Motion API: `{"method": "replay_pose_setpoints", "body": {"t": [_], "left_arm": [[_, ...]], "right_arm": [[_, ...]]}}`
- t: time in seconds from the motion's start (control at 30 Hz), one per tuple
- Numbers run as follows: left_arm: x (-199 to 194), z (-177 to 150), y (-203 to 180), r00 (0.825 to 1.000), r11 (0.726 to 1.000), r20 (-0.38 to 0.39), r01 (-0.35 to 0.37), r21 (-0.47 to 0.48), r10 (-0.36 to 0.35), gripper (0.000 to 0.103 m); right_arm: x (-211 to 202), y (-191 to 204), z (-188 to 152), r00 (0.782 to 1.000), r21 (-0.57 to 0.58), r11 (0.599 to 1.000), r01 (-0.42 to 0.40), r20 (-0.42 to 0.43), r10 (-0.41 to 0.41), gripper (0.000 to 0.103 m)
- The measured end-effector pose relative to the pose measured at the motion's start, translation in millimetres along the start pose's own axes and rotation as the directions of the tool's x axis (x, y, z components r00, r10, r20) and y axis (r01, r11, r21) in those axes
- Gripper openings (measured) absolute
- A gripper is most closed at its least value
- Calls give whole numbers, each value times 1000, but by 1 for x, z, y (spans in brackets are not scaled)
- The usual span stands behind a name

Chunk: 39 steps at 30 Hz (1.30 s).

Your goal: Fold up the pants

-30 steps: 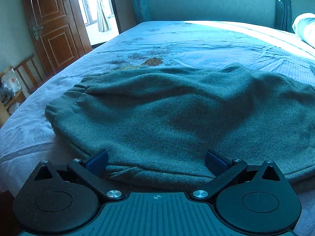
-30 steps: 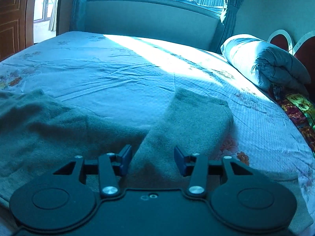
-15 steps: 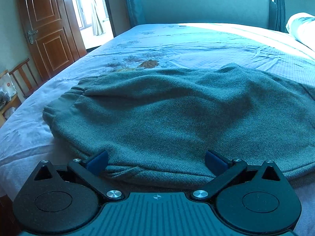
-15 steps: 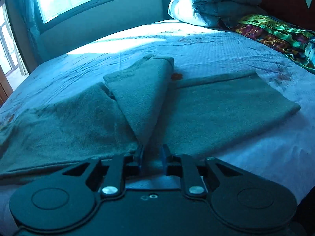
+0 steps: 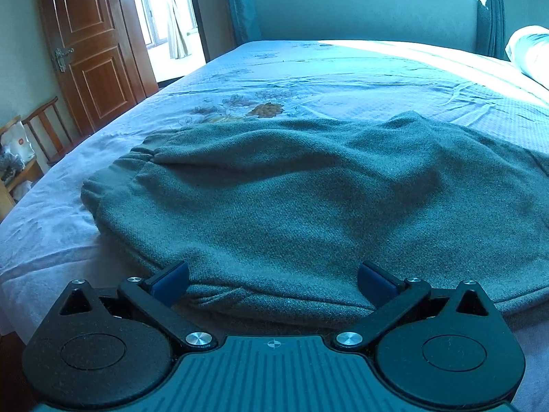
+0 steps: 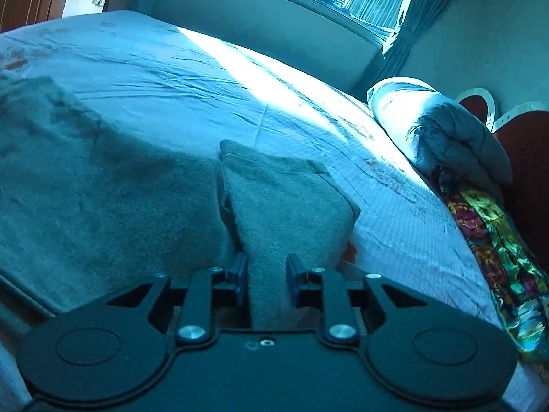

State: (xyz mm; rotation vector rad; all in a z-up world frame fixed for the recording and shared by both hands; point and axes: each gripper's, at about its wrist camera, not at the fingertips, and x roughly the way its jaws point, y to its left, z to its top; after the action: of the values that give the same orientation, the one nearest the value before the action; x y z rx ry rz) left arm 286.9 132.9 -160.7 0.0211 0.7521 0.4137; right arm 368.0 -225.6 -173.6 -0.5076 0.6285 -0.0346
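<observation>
1. Two grippers over grey-green pants spread on the bedsheet.
2. Left gripper: jaws spread wide, fingers straddling the near hem, nothing clamped.
3. Right gripper: jaws narrowed on a raised fold of a pant leg; fabric fills the gap between them.
4. Rolled duvet lies at the headboard, well apart from the pants.
</observation>
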Motion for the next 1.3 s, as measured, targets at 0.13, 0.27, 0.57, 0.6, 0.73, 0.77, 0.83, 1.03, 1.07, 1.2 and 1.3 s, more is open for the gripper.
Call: {"method": "replay_pose_setpoints", "body": {"t": [0.13,0.27,0.57,0.6,0.73,0.77,0.83,1.03,1.07,1.2,1.3], "left_arm": [[2,0,1,1000,1000,2,10,2,-10,103],[2,-1,-1,1000,1000,7,3,10,-3,103],[1,-1,1,1000,1000,2,17,16,-17,103],[2,-1,1,1000,1000,1,15,16,-15,103],[2,0,-1,1000,1000,-1,2,17,-2,103],[0,1,0,1000,1000,0,2,9,-2,103],[-3,1,2,1000,1000,2,-8,-3,8,103],[-3,-1,7,1000,1000,-4,-14,-8,14,103],[-2,-1,7,1000,1000,-8,-13,-8,13,103],[1,-1,6,1000,1000,-13,-10,-4,10,103],[2,-1,7,1000,1000,-10,-7,-3,7,103]], "right_arm": [[-32,-49,-9,997,242,970,-11,79,-9,0],[-73,-105,-55,990,534,841,-85,142,10,0],[-60,-137,-119,998,694,718,-55,23,54,18],[-62,-128,-108,996,625,776,-88,46,77,18],[-56,-83,-72,995,324,942,-84,72,64,18],[-53,-68,-64,996,229,971,-61,84,43,22],[-42,-44,-54,996,72,997,-26,86,20,34],[-5,-6,-38,998,-142,990,25,61,-17,37],[-1,-6,-36,997,-143,989,46,65,-37,35],[7,-33,-32,999,-5,1000,14,36,-14,0],[-13,-74,-33,995,199,980,-23,100,3,0]]}}
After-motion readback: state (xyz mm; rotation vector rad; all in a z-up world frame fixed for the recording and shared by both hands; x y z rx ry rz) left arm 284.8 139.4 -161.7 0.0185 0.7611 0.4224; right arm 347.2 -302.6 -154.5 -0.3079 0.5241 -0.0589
